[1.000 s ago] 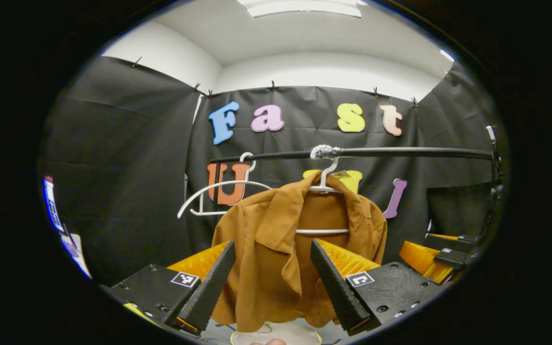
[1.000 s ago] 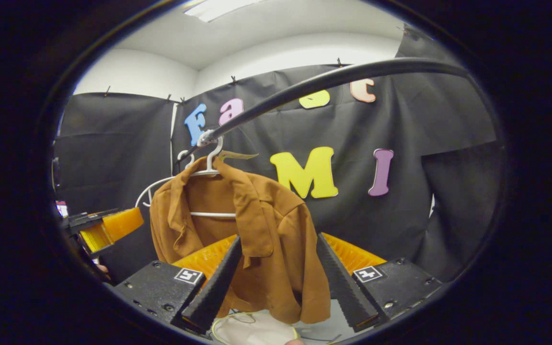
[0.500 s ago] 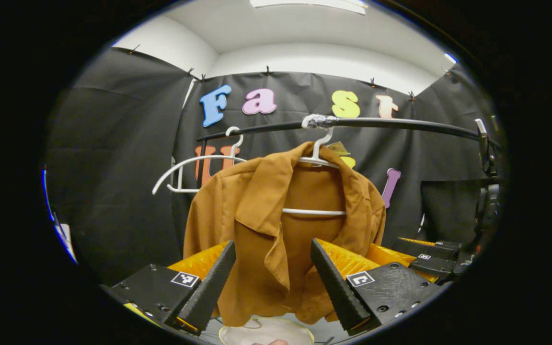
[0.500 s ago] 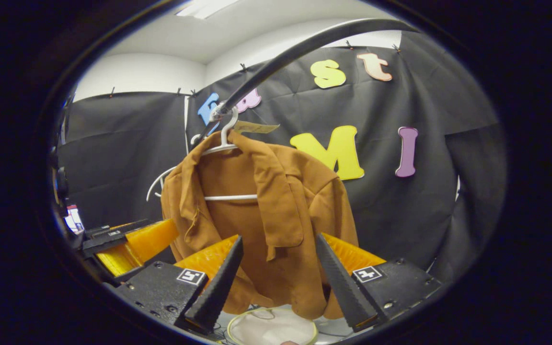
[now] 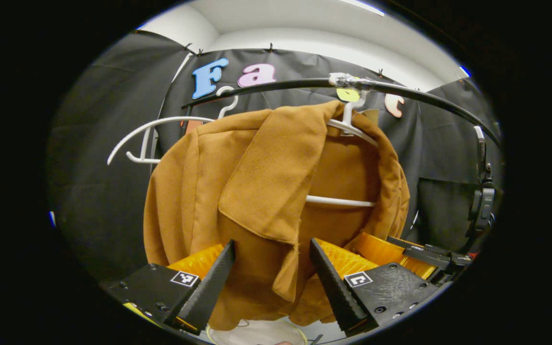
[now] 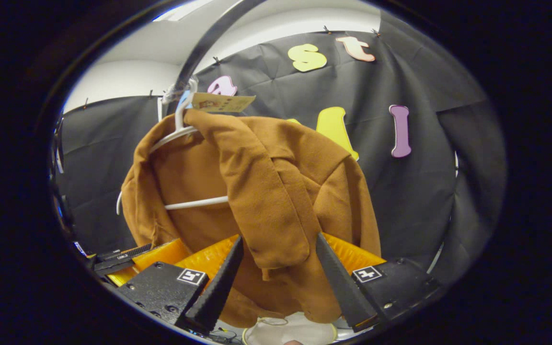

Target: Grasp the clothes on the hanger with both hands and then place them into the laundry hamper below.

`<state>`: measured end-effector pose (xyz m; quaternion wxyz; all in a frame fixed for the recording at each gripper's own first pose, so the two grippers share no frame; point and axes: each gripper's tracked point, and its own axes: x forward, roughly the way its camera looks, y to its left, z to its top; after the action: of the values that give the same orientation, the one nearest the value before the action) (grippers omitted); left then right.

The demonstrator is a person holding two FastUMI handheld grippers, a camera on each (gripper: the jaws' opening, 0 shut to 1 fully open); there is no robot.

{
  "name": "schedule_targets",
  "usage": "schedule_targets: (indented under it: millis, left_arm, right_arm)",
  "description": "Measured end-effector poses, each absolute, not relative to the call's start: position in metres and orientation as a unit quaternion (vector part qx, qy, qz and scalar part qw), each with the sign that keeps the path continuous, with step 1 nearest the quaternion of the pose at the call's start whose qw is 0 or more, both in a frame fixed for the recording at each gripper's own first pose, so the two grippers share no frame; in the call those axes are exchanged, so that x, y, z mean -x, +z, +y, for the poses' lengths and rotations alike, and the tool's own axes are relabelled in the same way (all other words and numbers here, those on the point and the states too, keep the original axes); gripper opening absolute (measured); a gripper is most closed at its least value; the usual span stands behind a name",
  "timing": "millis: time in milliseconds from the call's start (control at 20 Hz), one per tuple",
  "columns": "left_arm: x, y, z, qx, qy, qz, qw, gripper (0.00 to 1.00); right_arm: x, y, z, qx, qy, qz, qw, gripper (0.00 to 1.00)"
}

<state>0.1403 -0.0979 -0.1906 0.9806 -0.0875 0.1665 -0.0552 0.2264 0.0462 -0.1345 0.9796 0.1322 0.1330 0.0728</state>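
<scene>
In the left gripper view, an empty white hanger (image 5: 149, 139) hangs at the left of a black rail (image 5: 276, 86), beside a brown jacket (image 5: 257, 191) draped on a second white hanger (image 5: 348, 129); the left claw (image 5: 271, 278) stands wide open, gripping nothing, its fingers either side of the jacket's lapel. The right claw (image 5: 419, 251) shows at lower right. In the right gripper view, the right claw (image 6: 278, 280), equally spread and empty, frames the other lapel, with the pale laundry hamper (image 6: 290, 330) below.
</scene>
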Motion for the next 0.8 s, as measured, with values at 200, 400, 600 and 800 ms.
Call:
schedule_targets:
  millis: [200,400,600,800]
  left_arm:
    - [-0.161,-0.195,-0.091,0.092,-0.041,0.168,0.981,1.00]
    - [-0.172,-0.198,-0.084,0.086,-0.024,0.167,0.982,0.79]
    - [-0.173,-0.197,-0.080,0.078,-0.014,0.163,0.984,0.35]
    - [-0.162,-0.181,-0.084,0.066,-0.028,0.141,0.987,0.00]
  right_arm:
    - [-0.248,-0.137,0.042,-0.148,0.043,0.134,0.979,0.94]
    - [-0.253,-0.143,0.034,-0.164,0.025,0.137,0.977,0.70]
    - [-0.246,-0.142,0.023,-0.165,0.017,0.131,0.977,0.49]
    - [-0.229,-0.132,0.007,-0.166,0.010,0.111,0.980,0.28]
